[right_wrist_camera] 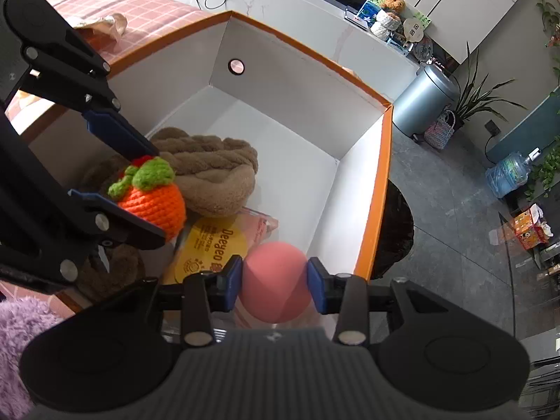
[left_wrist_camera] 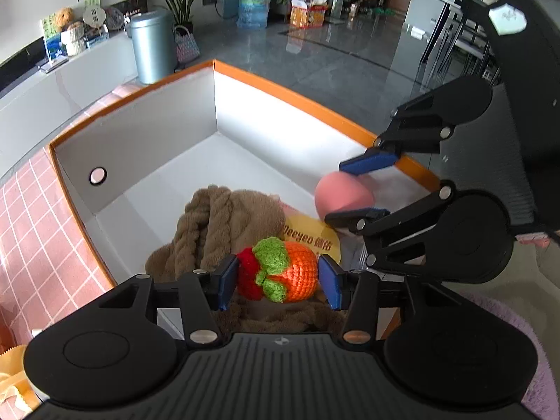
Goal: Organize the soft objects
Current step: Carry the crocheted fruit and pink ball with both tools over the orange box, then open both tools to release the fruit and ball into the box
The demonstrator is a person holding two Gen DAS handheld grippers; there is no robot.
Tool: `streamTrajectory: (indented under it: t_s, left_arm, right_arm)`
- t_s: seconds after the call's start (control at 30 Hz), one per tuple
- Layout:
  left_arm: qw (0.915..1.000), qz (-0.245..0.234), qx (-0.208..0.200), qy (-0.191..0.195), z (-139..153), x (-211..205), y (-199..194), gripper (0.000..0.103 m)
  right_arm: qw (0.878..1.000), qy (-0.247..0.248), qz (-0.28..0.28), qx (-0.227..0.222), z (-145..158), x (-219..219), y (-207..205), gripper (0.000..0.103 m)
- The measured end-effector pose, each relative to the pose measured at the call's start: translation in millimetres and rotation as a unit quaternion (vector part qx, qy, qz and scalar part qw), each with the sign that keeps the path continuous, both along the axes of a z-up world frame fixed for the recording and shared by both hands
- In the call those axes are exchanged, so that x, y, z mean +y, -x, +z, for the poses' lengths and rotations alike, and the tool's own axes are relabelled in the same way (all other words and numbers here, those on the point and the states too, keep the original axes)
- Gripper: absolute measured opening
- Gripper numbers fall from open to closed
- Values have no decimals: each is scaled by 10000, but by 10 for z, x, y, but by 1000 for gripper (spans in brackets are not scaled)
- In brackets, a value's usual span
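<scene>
My left gripper is shut on a crocheted orange and red fruit toy with green leaves, held above the inside of the orange-rimmed white box. My right gripper is shut on a pink soft ball, also over the box near its right wall. In the left wrist view the right gripper and pink ball show at right. In the right wrist view the left gripper and fruit toy show at left. A brown plush item lies in the box.
A yellow-labelled packet lies on the box floor. The box stands on a pink checked cloth. A purple fluffy item lies beside the box. A metal bin and a plant stand on the floor beyond.
</scene>
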State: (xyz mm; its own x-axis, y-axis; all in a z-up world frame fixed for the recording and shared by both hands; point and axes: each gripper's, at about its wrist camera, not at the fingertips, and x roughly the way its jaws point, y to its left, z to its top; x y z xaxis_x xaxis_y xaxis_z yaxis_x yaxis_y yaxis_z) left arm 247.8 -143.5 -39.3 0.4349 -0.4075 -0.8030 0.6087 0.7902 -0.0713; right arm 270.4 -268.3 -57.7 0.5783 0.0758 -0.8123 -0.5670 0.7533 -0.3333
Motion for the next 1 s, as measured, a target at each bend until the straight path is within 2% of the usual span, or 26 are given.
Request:
streamTrajectory:
  t_s: [0.23,0.37,0.53,0.73,1.0]
  left_arm:
    - [9998,2,92,-174,-43,-60,12,59]
    - [9997,-14,36,-229,-58,-74,31,65]
    - [9998,-38,-49,-176,-15,-76,83,75]
    - [9997,30,-185,-141,88,-63,145,75]
    - [9983,176,-536,124,294,71,324,75]
  right_arm:
    - [9999,28,-99,81,-26,-1,-47,45]
    - [9999,17,-131,86,-27,-2,-48,46]
    - [9999,58,-115,-12,4,10,-16,55]
    - [9998,43,-116,-149,99,-14,52,58]
    - [9992,-7,-141,-380,257,19,208,62]
